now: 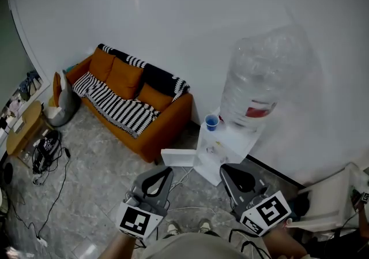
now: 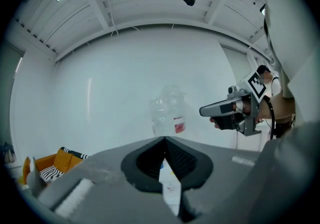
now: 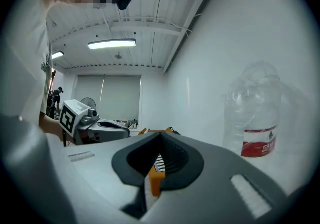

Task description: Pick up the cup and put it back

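Left hand-held gripper (image 1: 165,169) is hovering at the near edge of the head view, its jaws clenched tip to tip with nothing between them. The right hand-held gripper (image 1: 226,167) is hovering just to its right, likewise clenched and empty; each one's own view is showing the dark pads meeting at a point. Both are pointing toward the white water dispenser (image 1: 222,151) that is standing against the far wall (image 1: 196,15). The blue cup (image 1: 211,122) is sitting upright on the dispenser's top ledge, just left of the base of the large clear water bottle (image 1: 262,79) with its red label, and well apart from both hand-held grippers. To the left, an orange sofa (image 1: 124,76) is standing along the wall, with a black-and-white striped blanket (image 1: 118,109) lying over its seat. A tangle of dark cables (image 1: 47,149) is lying on the grey marbled floor (image 1: 92,177) farther left, beside a small wooden table (image 1: 23,128). A white chair (image 1: 326,200) is showing at the right near corner.
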Available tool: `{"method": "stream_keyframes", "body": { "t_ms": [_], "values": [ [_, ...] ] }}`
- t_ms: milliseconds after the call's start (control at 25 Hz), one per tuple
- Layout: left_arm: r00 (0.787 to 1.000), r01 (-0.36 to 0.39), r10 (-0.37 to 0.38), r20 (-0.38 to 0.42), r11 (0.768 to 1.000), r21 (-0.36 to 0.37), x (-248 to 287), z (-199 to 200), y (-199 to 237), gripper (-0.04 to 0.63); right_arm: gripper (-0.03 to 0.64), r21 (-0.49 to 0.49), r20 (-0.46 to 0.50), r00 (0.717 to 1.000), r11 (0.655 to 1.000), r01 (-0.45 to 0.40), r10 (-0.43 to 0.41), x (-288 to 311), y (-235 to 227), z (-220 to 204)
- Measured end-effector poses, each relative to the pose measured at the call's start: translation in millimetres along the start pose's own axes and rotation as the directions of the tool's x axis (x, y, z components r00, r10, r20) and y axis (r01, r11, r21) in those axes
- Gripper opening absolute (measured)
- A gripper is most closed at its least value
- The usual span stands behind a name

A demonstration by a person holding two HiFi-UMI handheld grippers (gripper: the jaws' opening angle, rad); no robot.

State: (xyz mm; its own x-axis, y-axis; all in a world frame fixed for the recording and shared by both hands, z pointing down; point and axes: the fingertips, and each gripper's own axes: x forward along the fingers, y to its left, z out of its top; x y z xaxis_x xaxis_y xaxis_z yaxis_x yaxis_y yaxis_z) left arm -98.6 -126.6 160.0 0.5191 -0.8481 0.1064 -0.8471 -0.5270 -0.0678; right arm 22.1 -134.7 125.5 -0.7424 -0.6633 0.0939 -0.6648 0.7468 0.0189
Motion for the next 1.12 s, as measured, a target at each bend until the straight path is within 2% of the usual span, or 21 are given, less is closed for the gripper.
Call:
{"method": "stream_keyframes", "body": {
  "t_ms": [320, 1120],
  "values": [
    [0.999, -0.03, 0.03, 0.015, 0.999, -0.013, -9.1, 4.5, 9.8, 0.002, 0.003, -0.011, -0.01, 1.0, 1.0, -0.001, 0.001, 2.0, -0.2, -0.2],
    [0.998, -0.051, 0.051, 0.046, 0.999, -0.007, -14.1, 19.2, 26.8, 0.002, 0.003, -0.065, -0.004, 1.0, 0.998, -0.004, 0.003, 13.5, 3.0, 11.1]
  ]
}}
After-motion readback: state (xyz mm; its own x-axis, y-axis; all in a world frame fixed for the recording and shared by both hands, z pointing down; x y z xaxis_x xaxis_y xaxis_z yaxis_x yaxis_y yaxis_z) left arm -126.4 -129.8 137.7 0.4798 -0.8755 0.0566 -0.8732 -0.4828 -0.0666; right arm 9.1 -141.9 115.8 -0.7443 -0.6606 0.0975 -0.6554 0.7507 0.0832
